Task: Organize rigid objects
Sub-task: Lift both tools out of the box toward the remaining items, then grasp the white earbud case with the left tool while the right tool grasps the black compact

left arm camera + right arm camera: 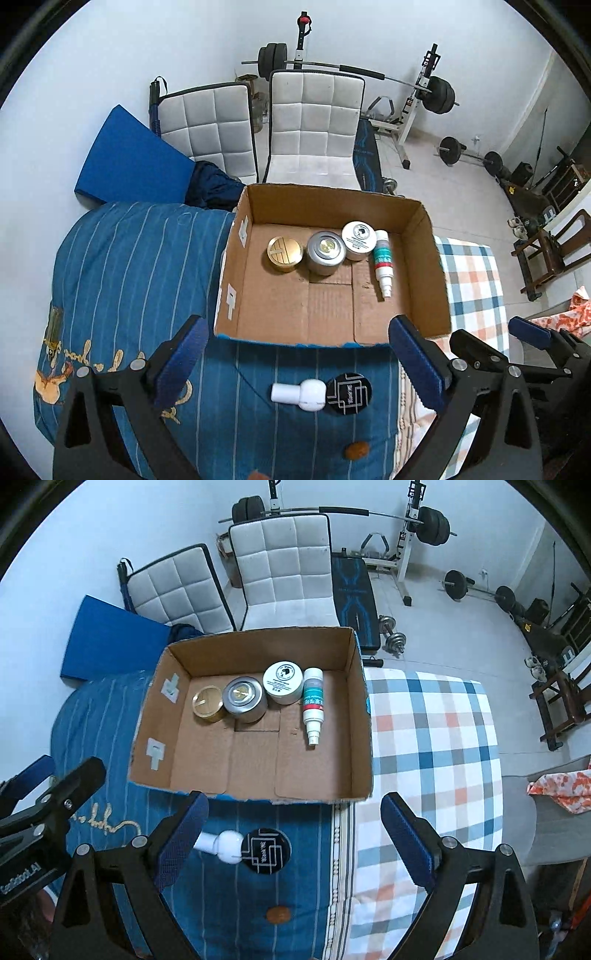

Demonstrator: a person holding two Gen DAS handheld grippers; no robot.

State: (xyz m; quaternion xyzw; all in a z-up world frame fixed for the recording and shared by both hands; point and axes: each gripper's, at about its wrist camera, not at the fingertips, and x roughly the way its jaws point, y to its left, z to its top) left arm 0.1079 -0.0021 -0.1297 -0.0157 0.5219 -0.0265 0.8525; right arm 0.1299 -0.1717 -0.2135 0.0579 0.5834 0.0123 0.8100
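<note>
An open cardboard box (428,258) (362,716) sits on the bed. Inside stand a gold tin (285,254) (207,703), a silver tin (326,252) (244,698) and a white jar (359,240) (283,682), with a spray bottle (381,262) (313,705) lying beside them. In front of the box lie a white roll-on bottle (299,396) (221,845) and a black round lid (350,395) (266,851). My left gripper (299,354) is open above the roll-on and the lid. My right gripper (295,834) is open, just right of the lid.
A blue striped blanket (129,266) (236,904) and a checked sheet (476,280) (432,738) cover the bed. Two white chairs (314,122) (284,568), a blue mat (129,155) and a weight bench (354,598) stand behind. A small brown round object (357,450) (277,914) lies near me.
</note>
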